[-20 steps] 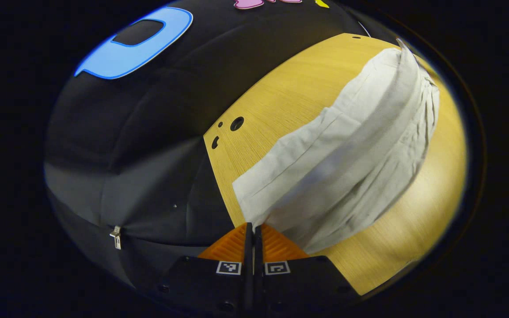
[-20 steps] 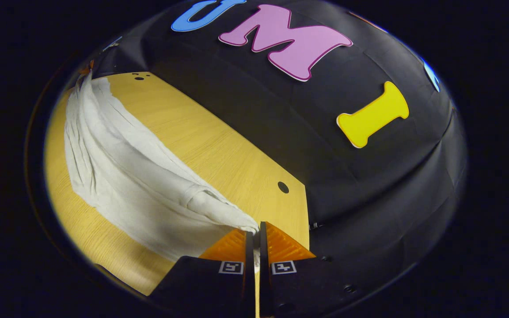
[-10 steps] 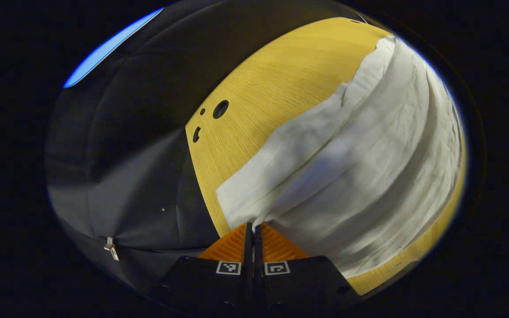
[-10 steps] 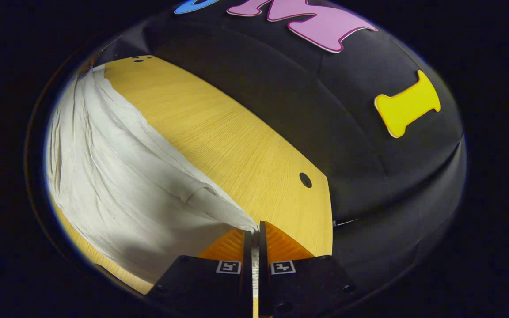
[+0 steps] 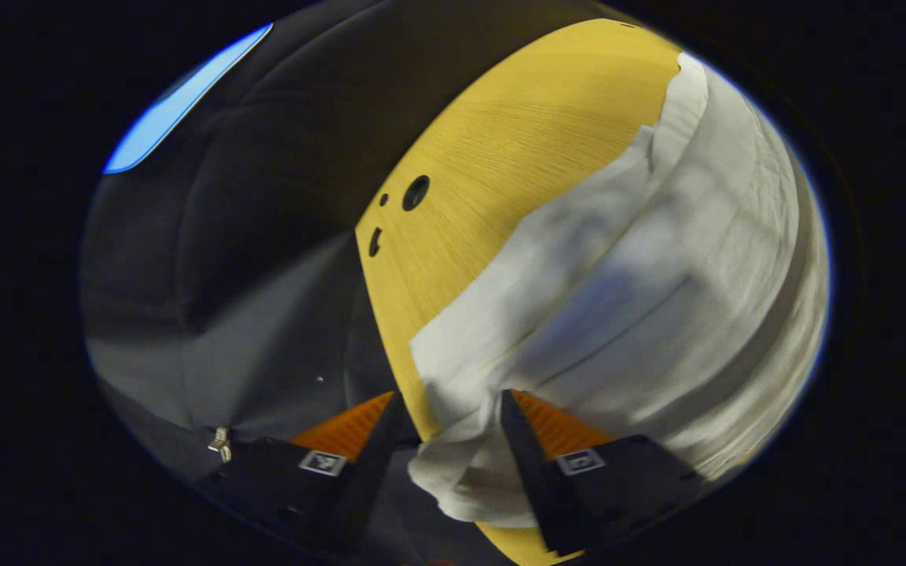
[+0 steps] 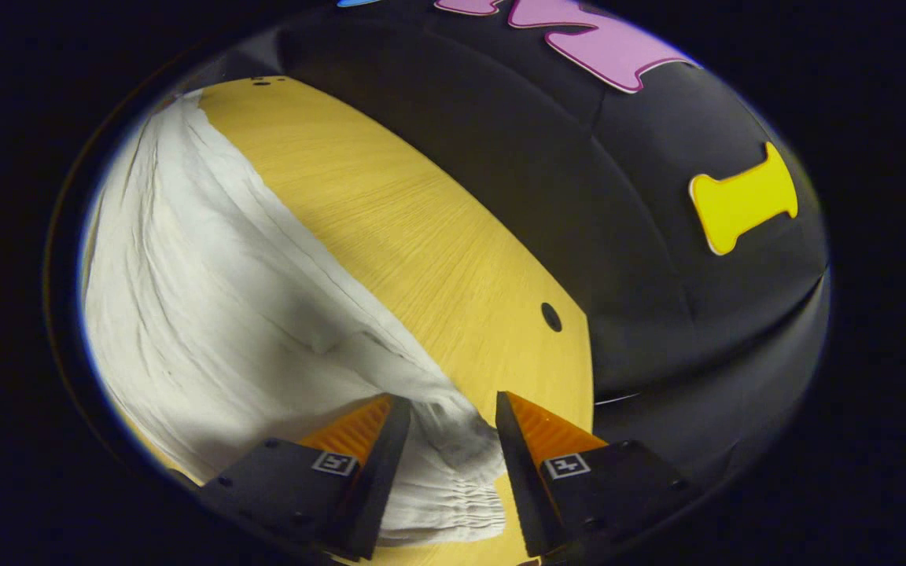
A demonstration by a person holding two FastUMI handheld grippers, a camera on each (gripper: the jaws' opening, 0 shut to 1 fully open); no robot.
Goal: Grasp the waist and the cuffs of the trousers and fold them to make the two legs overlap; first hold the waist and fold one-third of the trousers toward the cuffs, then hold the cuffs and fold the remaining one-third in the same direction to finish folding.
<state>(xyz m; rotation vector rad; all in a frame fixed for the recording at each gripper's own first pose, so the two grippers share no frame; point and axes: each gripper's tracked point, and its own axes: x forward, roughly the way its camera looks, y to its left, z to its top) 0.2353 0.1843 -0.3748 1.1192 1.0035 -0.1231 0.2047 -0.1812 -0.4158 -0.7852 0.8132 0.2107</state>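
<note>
Left tongs (image 5: 447,409) at frame bottom, fingers spread apart, angled down over counter (image 5: 500,149) corner; trousers (image 5: 657,283) cuff loose between them. Right tongs (image 6: 445,409) likewise parted, gathered waist (image 6: 453,472) lying between fingers. Trousers spread across counter, frame's left in right gripper view.

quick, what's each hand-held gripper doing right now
Left hand-held gripper: open, trousers cuff lying loose between its fingers.
Right hand-held gripper: open, gathered waist between its fingers, not clamped.

A yellow wooden table (image 5: 500,157) with round holes (image 6: 551,317) stands against black cloth walls (image 6: 657,236).
</note>
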